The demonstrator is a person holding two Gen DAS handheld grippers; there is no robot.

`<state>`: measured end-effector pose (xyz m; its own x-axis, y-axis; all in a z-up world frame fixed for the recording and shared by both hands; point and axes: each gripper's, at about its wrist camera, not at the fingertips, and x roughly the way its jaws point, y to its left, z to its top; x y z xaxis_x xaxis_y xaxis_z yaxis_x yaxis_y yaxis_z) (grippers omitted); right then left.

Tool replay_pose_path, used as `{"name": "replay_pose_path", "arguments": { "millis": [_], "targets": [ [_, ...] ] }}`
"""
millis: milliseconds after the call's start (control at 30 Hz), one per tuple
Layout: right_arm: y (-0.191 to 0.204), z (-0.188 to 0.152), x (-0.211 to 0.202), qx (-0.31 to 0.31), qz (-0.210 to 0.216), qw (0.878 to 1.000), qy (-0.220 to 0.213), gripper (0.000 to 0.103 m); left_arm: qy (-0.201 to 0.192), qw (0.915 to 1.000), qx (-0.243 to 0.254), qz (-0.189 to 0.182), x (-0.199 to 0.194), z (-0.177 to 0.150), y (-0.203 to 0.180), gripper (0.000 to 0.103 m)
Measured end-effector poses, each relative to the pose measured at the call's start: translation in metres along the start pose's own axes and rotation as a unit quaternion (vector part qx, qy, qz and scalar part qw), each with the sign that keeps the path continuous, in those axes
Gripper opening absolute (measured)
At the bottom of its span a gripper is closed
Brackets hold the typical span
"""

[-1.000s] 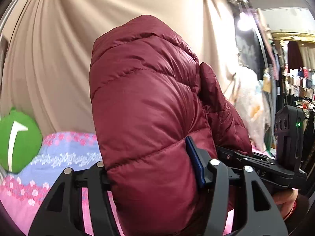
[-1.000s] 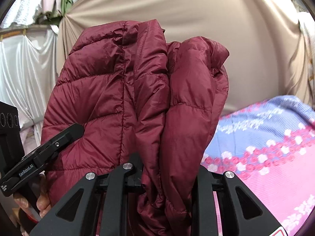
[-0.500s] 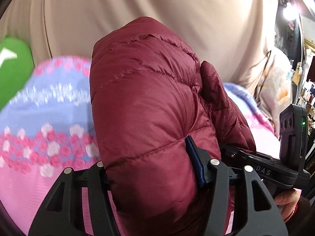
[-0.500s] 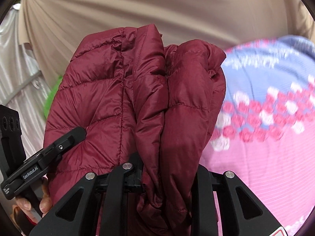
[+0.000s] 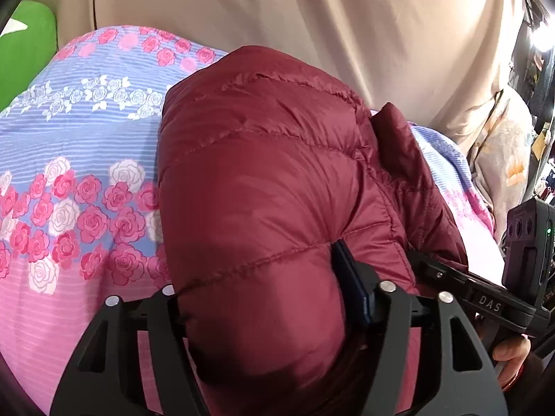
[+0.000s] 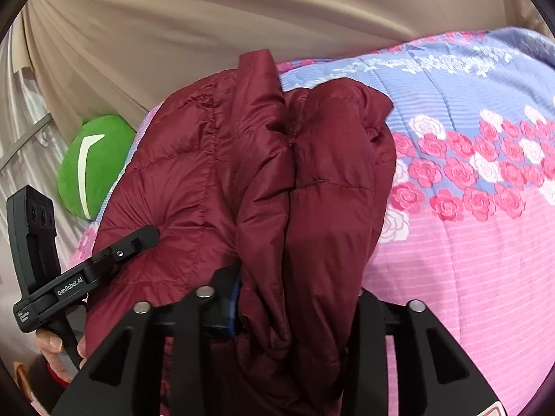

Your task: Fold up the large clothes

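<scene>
A dark red quilted puffer jacket (image 5: 263,180) is bunched and folded, held over a bed. My left gripper (image 5: 263,298) is shut on a thick puffy fold of it; the fingertips are buried in fabric. My right gripper (image 6: 295,298) is shut on several folded layers of the same jacket (image 6: 270,180). The right gripper's body (image 5: 485,298) shows at the right of the left wrist view, against the jacket. The left gripper's body (image 6: 79,277) shows at the left of the right wrist view, touching the jacket's side.
A bed quilt (image 5: 69,180) in pink and blue with a rose print lies under the jacket; it also shows in the right wrist view (image 6: 468,225). A green cushion (image 6: 93,166) lies at the bed's far left. A beige curtain (image 5: 277,10) hangs behind.
Both grippers have tilted down with the jacket: the curtain filled the views before, now the quilt lies right below the jacket. Both grips are unchanged.
</scene>
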<state>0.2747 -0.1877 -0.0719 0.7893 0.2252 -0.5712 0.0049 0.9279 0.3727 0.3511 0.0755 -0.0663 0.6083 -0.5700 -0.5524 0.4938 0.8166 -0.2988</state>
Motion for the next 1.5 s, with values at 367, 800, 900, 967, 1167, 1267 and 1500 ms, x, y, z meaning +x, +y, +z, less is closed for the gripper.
{"name": "replay_pose_path", "arguments": {
  "millis": [367,800,900,967,1167,1267,1500],
  "targets": [
    [-0.008,0.000,-0.017,0.020,-0.002,1.000,-0.011,0.054,-0.037,0.9927,0.032,0.111,-0.026,-0.005,-0.016,0.086],
    [0.010,-0.030,-0.075,-0.031,0.030,0.999,-0.001,0.045,0.003,0.9898,0.075,0.121,-0.082,-0.056,-0.082,0.089],
    [0.006,-0.035,-0.066,-0.041,0.020,0.999,0.021,0.010,0.035,0.9891,0.048,0.135,-0.064,-0.067,-0.073,0.085],
    [-0.003,-0.037,-0.072,-0.035,0.017,0.999,0.018,0.008,0.043,0.9898,0.028,0.133,-0.061,-0.073,-0.066,0.085],
    [-0.013,-0.048,-0.063,-0.043,-0.011,0.998,0.048,0.006,0.052,0.9905,0.001,0.127,-0.047,-0.088,-0.058,0.086],
    [0.004,-0.028,-0.100,-0.068,-0.075,0.994,-0.028,0.020,0.033,0.9863,0.004,0.162,-0.061,-0.090,-0.069,0.085],
    [0.043,-0.072,-0.128,-0.133,-0.186,0.971,-0.070,0.048,-0.006,0.9809,0.019,0.194,-0.083,-0.118,-0.108,0.095]
  ]
}}
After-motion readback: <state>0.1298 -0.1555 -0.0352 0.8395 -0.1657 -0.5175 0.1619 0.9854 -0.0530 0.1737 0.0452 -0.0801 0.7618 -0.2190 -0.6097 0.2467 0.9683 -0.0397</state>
